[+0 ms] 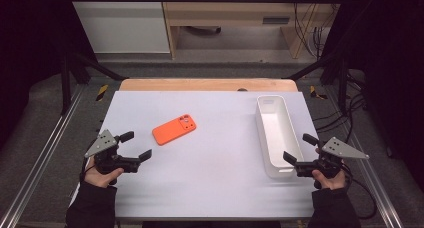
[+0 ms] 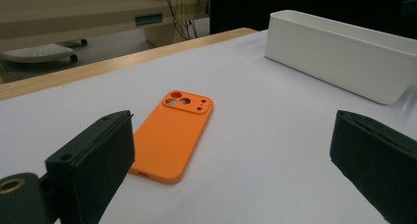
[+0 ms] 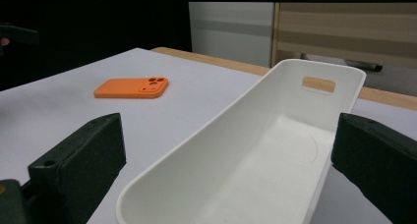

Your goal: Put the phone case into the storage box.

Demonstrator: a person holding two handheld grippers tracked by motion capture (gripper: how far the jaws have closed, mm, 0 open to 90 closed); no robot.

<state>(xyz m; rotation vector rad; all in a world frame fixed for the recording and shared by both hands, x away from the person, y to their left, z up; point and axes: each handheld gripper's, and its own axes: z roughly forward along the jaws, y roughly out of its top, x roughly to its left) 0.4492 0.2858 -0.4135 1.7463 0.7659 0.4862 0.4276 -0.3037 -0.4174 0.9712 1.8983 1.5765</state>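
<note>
Orange phone case [image 1: 174, 129], lying flat on the white counter [image 1: 210, 178] with its back and camera cut-outs upward, left of centre and well apart from the long white bin [image 1: 276, 135] at the right. Judged from its thin, moulded form, the case is light and somewhat flexible, with a matt surface that should not slip readily; it is unlikely to break, but it lies so low that fingers must come down close to the counter to catch its edges. The most promising hold is across the two long sides, near the middle of its length, where the shell is narrowest and balanced; a grip at the camera end would leave it hanging lopsided.

The left gripper [image 1: 135, 145] rests just short of the case, its fingers [image 2: 93, 162] spread wide and empty, with the case [image 2: 172, 135] lying between and beyond them in the left gripper view. The right gripper [image 1: 300, 149], fingers [image 3: 78, 165] likewise spread and holding nothing, sits at the near end of the bin [image 3: 255, 150], which is empty and open-topped, a slot handle cut in its far wall.
</note>
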